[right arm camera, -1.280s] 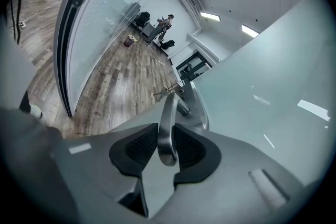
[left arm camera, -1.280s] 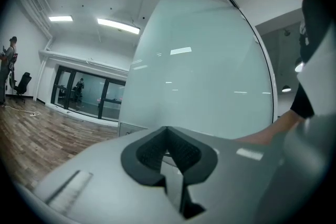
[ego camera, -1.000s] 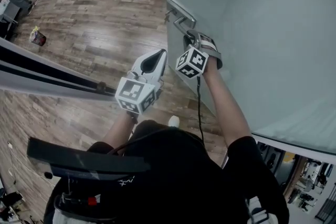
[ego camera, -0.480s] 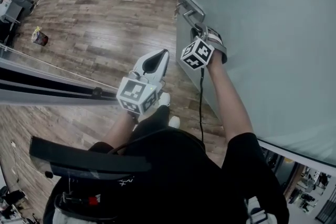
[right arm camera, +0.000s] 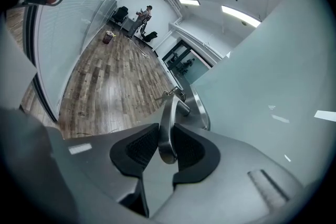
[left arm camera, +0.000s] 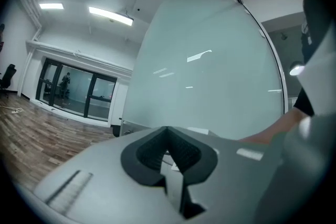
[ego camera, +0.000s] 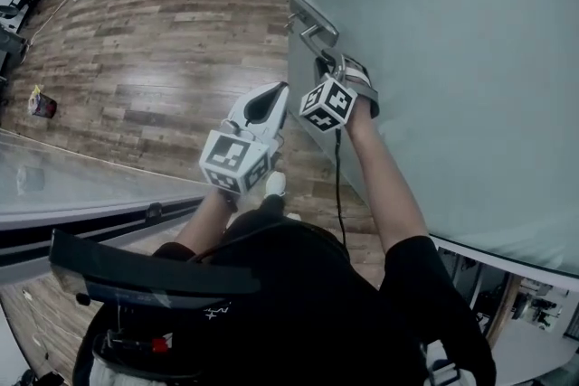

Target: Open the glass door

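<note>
Stepping forward, you've swung the door [ego camera: 434, 59] wider, right hand-held gripper [ego camera: 329, 66] clamped on the handle [ego camera: 314, 19] at 12 o'clock, left hand-held gripper [ego camera: 276, 95] closed, empty.

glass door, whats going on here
A person holds a gripper in each hand at the glass door. The right gripper has its fingers closed on the door's metal handle. The left gripper hangs beside it, shut and empty, touching nothing. The door's free edge stands clear, with wood floor showing past it, so the door looks partly open.
</note>
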Available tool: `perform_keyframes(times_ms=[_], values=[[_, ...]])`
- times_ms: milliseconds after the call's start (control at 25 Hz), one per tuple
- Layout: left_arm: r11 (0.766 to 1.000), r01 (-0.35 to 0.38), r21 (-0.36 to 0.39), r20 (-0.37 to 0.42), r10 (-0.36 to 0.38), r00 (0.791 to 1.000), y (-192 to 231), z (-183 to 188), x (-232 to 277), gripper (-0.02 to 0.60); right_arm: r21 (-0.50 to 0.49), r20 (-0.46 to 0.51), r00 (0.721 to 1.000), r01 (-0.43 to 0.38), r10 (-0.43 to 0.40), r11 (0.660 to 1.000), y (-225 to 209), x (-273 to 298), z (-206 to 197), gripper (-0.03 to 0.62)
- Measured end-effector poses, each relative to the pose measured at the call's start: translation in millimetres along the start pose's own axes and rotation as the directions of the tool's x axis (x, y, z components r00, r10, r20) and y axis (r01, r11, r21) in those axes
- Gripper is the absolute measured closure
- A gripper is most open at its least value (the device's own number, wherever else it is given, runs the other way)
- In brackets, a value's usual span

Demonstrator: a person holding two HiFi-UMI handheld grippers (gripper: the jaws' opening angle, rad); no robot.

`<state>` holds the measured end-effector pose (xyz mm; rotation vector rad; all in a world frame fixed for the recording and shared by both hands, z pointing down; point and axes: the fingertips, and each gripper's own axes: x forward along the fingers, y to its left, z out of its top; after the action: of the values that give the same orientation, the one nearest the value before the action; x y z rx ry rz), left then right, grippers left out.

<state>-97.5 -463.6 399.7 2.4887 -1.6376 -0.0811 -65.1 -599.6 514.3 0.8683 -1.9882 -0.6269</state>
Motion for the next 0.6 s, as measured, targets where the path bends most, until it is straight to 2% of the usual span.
perform_keyframes(times_ms=[360, 600], values=[[0.987, 0.16, -0.006, 0.011, -0.16, 0.987, -1.1, 2.9, 63.6, 0.581, 0.04, -0.056, 0.998, 0.034, -0.031, 0.999, -22.9, 16.2, -28.1, 0.502], [0.981, 0.191, -0.02, 0.004, -0.191, 0.982, 13.8, 13.0, 90.7, 0.581, 0.072, -0.085, 0.994, 0.073, -0.067, 0.995, -46.7, 20.9, -44.1, 0.502]])
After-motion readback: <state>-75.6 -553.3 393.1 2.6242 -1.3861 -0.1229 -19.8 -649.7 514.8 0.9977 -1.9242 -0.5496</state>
